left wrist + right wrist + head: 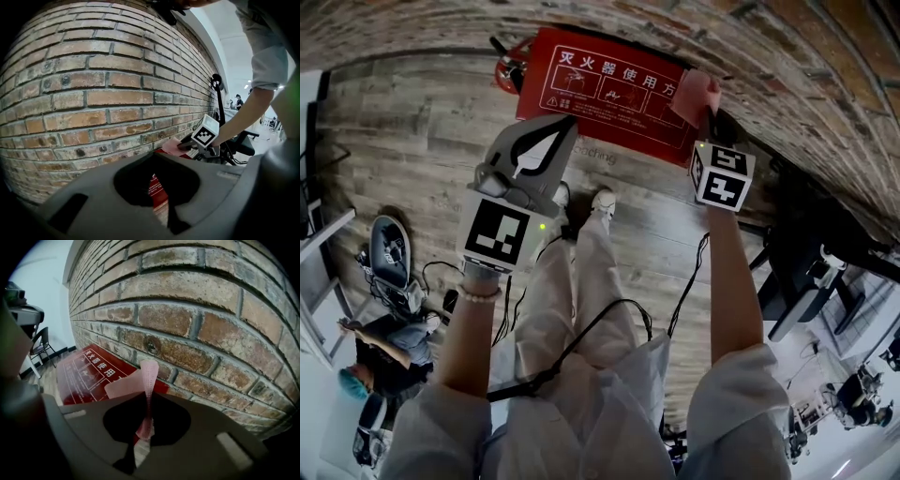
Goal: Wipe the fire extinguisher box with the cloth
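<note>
The red fire extinguisher box point(605, 92) with white printed characters stands against the brick wall; it also shows as the box point(89, 373) in the right gripper view. My right gripper point(709, 114) is shut on a pink cloth point(695, 97) at the box's right top edge; the cloth point(145, 394) stands pinched between the jaws. My left gripper point(546, 141) hovers just before the box's front, its jaws together with nothing between them. Through its jaws a strip of the box point(157, 191) shows.
A brick wall point(787, 66) runs behind the box. A red extinguisher point(510, 66) stands at the box's left. The floor point(412, 131) is wood planking. Cables trail by my feet point(602, 202). A seated person point(380, 347) and equipment are at lower left, chairs point(806, 272) at right.
</note>
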A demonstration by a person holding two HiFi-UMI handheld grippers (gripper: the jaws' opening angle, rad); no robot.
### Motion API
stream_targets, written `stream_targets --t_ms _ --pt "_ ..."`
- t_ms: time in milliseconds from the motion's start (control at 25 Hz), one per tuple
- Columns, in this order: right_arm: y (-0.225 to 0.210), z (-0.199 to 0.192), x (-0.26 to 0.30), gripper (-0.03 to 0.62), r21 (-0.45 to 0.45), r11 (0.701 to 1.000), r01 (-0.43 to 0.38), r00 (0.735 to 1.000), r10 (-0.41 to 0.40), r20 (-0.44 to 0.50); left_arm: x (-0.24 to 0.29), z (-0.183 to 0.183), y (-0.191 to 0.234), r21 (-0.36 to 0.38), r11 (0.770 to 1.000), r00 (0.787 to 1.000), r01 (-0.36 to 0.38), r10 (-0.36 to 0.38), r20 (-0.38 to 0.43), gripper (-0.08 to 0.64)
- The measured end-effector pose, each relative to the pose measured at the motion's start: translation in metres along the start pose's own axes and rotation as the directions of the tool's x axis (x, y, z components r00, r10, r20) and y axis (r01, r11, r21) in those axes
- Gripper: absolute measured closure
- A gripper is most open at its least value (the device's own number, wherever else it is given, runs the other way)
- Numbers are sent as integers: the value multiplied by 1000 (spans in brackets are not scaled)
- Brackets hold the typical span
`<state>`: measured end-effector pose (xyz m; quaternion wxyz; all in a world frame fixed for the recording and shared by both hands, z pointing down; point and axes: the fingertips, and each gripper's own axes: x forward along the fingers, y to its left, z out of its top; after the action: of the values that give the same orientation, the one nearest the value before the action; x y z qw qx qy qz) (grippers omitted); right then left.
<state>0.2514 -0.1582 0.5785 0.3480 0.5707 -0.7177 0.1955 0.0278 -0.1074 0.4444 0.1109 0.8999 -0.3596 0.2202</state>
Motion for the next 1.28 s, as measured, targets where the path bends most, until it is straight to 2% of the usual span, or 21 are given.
stream_targets --t_ms 320,640,1000,1280 --pt "45 35 -34 571 -12 995 -99 991 99 89 -27 -8 22 -22 999 999 -47 47 5 563" --pt "135 73 -52 571 -86 962 -260 950 271 153 -58 -22 49 -33 994 995 -101 101 5 563" --pt "241 98 -43 571 -169 900 -401 894 425 144 -93 -39 75 -71 985 988 -155 156 5 563" --pt "301 102 -26 571 -178 876 -447 875 470 118 -113 -53 90 -94 979 984 -180 180 -7 563"
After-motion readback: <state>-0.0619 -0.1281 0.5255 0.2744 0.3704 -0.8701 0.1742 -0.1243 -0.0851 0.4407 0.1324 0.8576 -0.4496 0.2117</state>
